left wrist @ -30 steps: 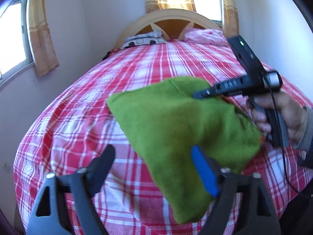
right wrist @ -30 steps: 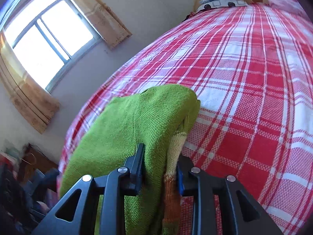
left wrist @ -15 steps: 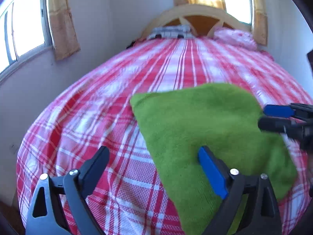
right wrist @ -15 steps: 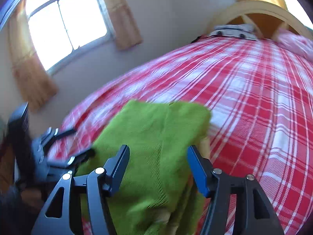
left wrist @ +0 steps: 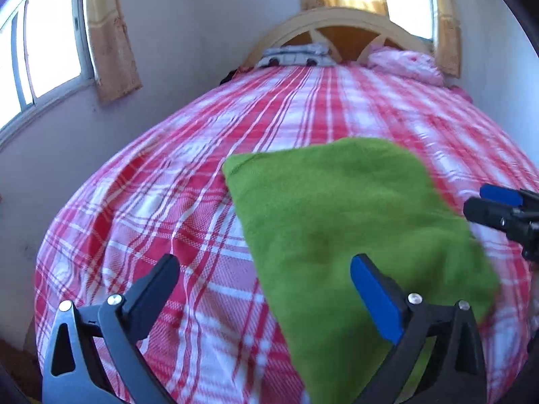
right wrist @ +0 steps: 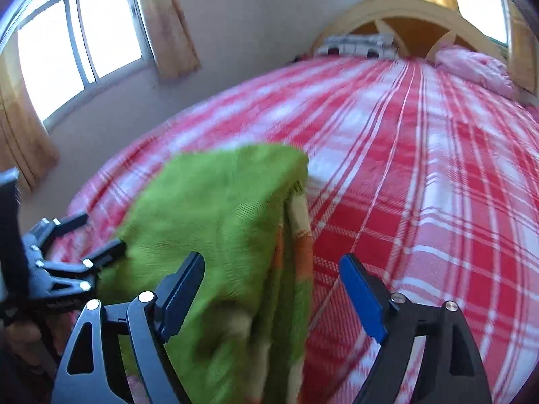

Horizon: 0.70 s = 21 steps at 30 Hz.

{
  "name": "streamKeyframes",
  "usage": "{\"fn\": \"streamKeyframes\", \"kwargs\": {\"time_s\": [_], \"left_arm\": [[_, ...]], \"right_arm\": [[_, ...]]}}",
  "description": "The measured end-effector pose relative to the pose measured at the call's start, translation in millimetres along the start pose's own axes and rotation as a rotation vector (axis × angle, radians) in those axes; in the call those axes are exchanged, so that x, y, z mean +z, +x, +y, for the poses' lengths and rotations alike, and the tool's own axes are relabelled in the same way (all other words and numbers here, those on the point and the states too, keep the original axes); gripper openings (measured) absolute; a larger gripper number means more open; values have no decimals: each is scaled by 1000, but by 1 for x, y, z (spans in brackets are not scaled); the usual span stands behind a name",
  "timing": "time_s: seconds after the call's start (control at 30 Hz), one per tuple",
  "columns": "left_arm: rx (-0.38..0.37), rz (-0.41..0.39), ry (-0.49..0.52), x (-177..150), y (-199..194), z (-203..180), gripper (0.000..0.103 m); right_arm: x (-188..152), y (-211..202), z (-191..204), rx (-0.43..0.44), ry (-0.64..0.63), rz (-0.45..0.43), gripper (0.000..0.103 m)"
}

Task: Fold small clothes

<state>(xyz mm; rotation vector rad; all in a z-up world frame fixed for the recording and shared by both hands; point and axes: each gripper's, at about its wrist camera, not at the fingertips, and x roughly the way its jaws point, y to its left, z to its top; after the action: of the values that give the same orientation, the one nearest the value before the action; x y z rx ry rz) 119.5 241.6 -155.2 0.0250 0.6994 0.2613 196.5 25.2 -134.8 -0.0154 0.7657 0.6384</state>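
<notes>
The left claw (left wrist: 261,286) is spread wide and opening a bit more, with nothing pinched: its black finger hangs over bare bedspread at about 7 o'clock in the left wrist view, and the blue-padded one sits over the near part of the green knit garment (left wrist: 353,222) without pressing on it. The right claw (right wrist: 271,286) is opening too, and the garment's folded edge runs up between its fingers, but neither pad squeezes the cloth, so it's loose there. The garment itself lies folded flat on the red-and-white plaid bedspread (left wrist: 188,181), toward the near end of the bed, green side up. From the right wrist view a cream and orange striped layer (right wrist: 301,232) peeks out along its edge at roughly 6 o'clock. In the left view the right claw's tips poke in from 3 o'clock, just beside the garment's right side. Way off at 12 o'clock there's the arched wooden headboard (left wrist: 340,20), a pink pillow (left wrist: 404,62) and some folded grey-and-white bedding (left wrist: 296,55). Curtained windows (right wrist: 77,43) are at 10 o'clock.
</notes>
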Motion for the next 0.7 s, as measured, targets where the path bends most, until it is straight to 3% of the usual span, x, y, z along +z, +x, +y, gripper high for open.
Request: {"fn": "streamKeyframes", "kwargs": {"time_s": [0.13,0.43,0.7], "left_arm": [[-25,-59,36,1,-33,-12,103],[-67,-144,42,13,-74,-19,103],[-80,-208,42,18,-99,-20,103]], "right_arm": [[-9,-41,22,-26,-55,-54,83],[-23,-99,37,-42,-54,-125,83],[-20,-130,56,-43,-95,-204,83]]}}
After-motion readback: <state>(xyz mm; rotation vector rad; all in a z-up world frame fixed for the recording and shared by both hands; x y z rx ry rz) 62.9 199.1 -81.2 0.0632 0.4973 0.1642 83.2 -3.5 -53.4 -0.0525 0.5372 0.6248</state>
